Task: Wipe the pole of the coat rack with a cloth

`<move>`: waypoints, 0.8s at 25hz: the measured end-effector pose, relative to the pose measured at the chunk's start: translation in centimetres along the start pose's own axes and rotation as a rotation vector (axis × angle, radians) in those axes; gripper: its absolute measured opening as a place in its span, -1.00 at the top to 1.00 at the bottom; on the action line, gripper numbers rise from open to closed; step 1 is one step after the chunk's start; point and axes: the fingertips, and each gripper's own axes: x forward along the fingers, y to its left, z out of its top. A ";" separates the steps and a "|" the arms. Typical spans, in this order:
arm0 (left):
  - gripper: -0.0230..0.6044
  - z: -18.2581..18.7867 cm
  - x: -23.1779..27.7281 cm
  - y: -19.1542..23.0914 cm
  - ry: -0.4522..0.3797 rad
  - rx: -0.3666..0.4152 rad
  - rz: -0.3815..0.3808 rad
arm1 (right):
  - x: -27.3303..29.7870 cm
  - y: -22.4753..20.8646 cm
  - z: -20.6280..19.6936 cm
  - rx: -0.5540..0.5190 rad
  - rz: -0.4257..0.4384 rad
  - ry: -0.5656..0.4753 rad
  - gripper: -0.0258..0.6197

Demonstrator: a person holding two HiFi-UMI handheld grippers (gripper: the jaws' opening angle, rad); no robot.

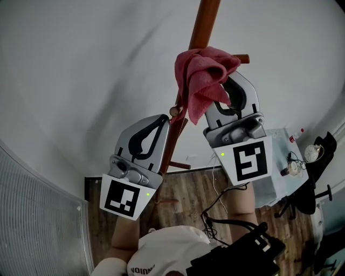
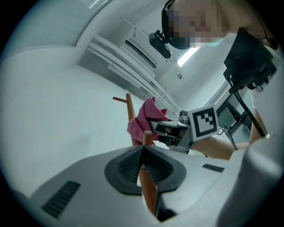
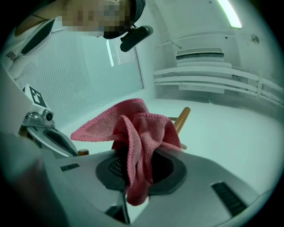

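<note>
Crumpled pink cloth (image 1: 202,81) in right gripper (image 1: 225,89), wooden peg (image 2: 148,188) in left gripper (image 2: 143,153)

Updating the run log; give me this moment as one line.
left gripper: shut on brown wooden rack peg | right gripper: shut on crumpled pink terry cloth | cloth against brown wooden pole

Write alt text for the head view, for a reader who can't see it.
The right gripper holds a bunched pink cloth between its fingers, up at the brown wooden pole of a coat rack. The left gripper, lower down, is shut on a wooden peg of the rack. A wood floor shows below.
</note>
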 end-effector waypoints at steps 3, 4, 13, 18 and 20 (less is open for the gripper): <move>0.88 0.3 0.0 0.0 -0.001 0.004 -0.002 | 0.4 -0.5 0.6 -0.020 -0.014 -0.006 0.66; 0.88 0.5 0.0 0.0 -0.002 0.006 -0.004 | 0.5 -0.8 0.8 -0.028 -0.018 -0.008 0.66; 0.88 0.8 0.1 -0.4 -0.004 0.010 -0.020 | 1.4 -2.2 3.1 -0.049 -0.060 -0.061 0.66; 0.88 1.2 0.4 -0.6 -0.003 0.016 -0.032 | 2.1 -2.9 4.4 -0.091 -0.091 -0.070 0.66; 0.88 1.2 0.4 -0.6 -0.003 0.015 -0.033 | 2.2 -3.1 4.6 -0.111 -0.100 -0.063 0.66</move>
